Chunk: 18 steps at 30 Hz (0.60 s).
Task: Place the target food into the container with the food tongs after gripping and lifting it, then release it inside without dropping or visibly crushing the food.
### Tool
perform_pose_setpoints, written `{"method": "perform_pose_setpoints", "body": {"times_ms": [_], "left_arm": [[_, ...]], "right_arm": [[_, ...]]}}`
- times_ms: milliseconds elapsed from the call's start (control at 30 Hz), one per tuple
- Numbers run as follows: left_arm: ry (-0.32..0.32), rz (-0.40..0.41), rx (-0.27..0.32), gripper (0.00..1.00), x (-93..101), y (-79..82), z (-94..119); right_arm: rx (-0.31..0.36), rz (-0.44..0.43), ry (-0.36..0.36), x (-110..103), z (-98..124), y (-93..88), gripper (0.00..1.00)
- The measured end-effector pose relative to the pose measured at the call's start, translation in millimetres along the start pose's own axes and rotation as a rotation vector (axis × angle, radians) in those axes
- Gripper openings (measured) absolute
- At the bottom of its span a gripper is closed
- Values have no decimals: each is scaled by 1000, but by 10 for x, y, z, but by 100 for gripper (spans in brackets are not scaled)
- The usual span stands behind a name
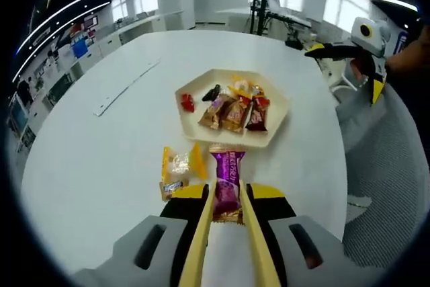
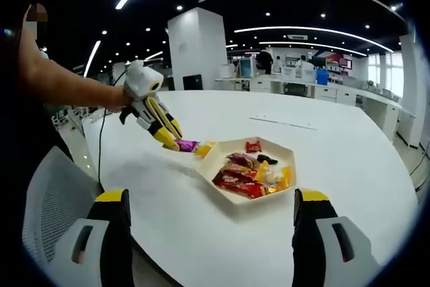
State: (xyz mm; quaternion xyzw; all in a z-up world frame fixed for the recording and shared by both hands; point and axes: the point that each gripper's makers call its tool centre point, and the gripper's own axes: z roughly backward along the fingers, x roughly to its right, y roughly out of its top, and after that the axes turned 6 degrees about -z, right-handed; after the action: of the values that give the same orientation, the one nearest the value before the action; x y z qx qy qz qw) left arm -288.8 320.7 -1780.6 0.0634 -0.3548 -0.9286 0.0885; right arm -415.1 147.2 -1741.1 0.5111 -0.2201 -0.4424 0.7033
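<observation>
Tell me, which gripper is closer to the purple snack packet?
Left. The left gripper has its jaws on either side of the purple snack packet on the table. The right gripper is open, held back from the table edge, past the hexagonal tray.

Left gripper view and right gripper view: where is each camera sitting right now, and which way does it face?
Left gripper view: rides low over the white table, looking along its tongs that flank a purple snack packet, toward the hexagonal tray; right gripper at upper right.
Right gripper view: held back off the table's edge, wide-open jaws at the bottom corners, facing the tray; the person's forearm with the left gripper enters from the left.
Shared: table, tray, purple packet.
</observation>
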Motion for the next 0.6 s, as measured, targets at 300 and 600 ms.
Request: {"method": "perform_pose_setpoints", "body": {"times_ms": [300, 600], "left_arm": [[0, -44, -27, 19, -157, 215, 185], [3, -58, -2, 19, -218, 391, 264]], "right_arm": [[1, 0, 1, -2, -1, 1, 99], [5, 0, -5, 11, 4, 5, 99]]}}
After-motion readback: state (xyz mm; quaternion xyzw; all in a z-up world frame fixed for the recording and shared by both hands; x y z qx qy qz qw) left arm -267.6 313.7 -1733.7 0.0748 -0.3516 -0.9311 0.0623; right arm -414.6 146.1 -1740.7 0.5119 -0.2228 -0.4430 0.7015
